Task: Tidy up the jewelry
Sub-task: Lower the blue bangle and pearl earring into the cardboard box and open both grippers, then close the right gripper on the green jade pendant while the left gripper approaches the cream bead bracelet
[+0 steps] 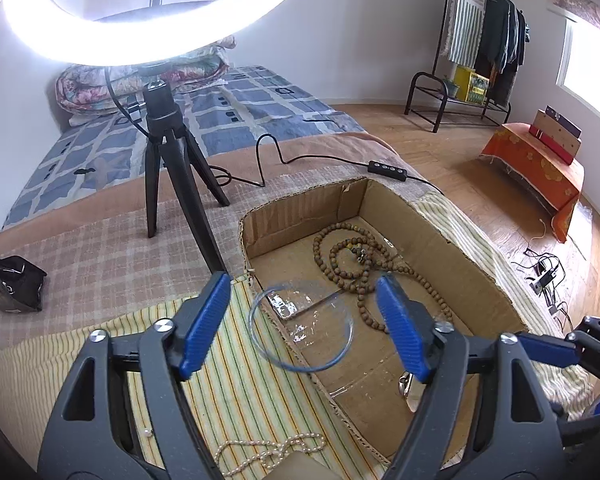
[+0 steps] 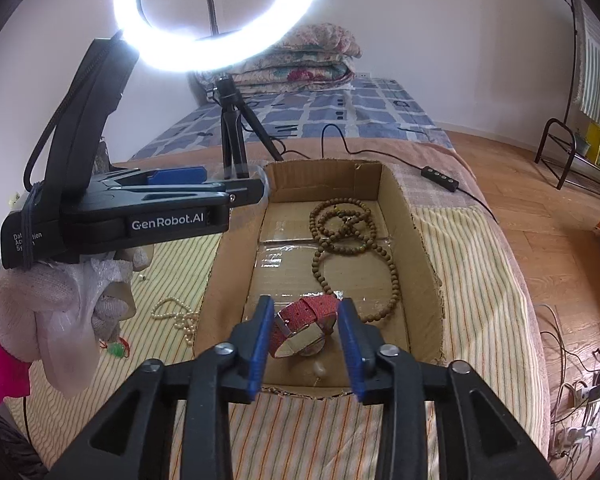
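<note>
An open cardboard box (image 2: 424, 248) lies on the striped cloth; it also shows in the left wrist view (image 1: 476, 264). Inside lie a brown wooden bead necklace (image 2: 380, 256), also in the left wrist view (image 1: 340, 264), and a red-strapped watch (image 2: 304, 326). My right gripper (image 2: 305, 334) is open, its blue pads on either side of the watch, over the box's near end. My left gripper (image 1: 300, 312) is open; a clear bluish bangle (image 1: 300, 326) shows between its pads over the box's left wall, support unclear. A pearl necklace (image 2: 176, 316) lies left of the box, also in the left wrist view (image 1: 268, 452).
A ring light on a black tripod (image 1: 168, 152) stands behind the box, its cable and remote (image 1: 384, 167) trailing right. A green pendant (image 2: 118, 348) lies on the cloth by the gloved hand. A black pouch (image 1: 18, 280) sits far left. Bed edge drops to wooden floor on the right.
</note>
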The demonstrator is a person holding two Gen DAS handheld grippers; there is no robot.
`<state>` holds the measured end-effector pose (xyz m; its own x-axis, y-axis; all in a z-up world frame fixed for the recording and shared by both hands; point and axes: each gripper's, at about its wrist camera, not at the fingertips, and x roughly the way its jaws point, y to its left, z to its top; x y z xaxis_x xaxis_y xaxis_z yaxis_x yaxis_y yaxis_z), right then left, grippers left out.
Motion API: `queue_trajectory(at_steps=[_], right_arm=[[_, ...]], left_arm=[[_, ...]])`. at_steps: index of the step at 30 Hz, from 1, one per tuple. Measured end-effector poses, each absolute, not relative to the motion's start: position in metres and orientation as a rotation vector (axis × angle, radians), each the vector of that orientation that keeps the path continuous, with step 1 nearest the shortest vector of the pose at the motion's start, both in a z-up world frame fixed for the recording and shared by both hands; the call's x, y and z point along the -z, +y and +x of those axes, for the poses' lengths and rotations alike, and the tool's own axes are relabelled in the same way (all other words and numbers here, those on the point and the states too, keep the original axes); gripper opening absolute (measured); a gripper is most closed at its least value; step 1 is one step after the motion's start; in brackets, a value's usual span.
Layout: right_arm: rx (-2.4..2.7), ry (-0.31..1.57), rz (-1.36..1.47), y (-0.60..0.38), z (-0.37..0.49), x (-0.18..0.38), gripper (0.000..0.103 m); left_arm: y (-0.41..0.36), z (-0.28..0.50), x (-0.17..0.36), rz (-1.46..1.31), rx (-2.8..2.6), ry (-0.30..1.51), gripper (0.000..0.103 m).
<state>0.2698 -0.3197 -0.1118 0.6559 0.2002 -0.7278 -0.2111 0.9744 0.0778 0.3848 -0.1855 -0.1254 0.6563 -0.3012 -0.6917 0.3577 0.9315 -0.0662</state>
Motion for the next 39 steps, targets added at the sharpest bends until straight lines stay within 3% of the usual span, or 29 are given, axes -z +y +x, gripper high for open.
queue_trajectory(at_steps=[2,5,20,28,39], right_arm=[[-0.224,0.809,-0.024,-0.318,0.267,0.110,0.063],[-0.218,0.794,-0.040,-0.315,0.263,0.107,0.073],[-0.213,0.715,-0.046,-0.299,0.233,0.086,0.098],[-0.292,0.717,-0.024,-0.272,0.216,0.085,0.099],[-0.401,0.801,-0.069,-0.221,0.206,0.116,0.094]], left_arm=[[-0.184,0.383,0.123,0.077,0.371,0.764,0.083],[-0.182,0.381,0.119,0.077,0.367,0.759,0.083],[-0.102,0.342,0.081,0.080,0.340,0.703,0.083],[-0.021,0.310,0.075,0.066,0.270,0.701,0.083],[0.042,0.280,0.118,0.037,0.235,0.813,0.083]])
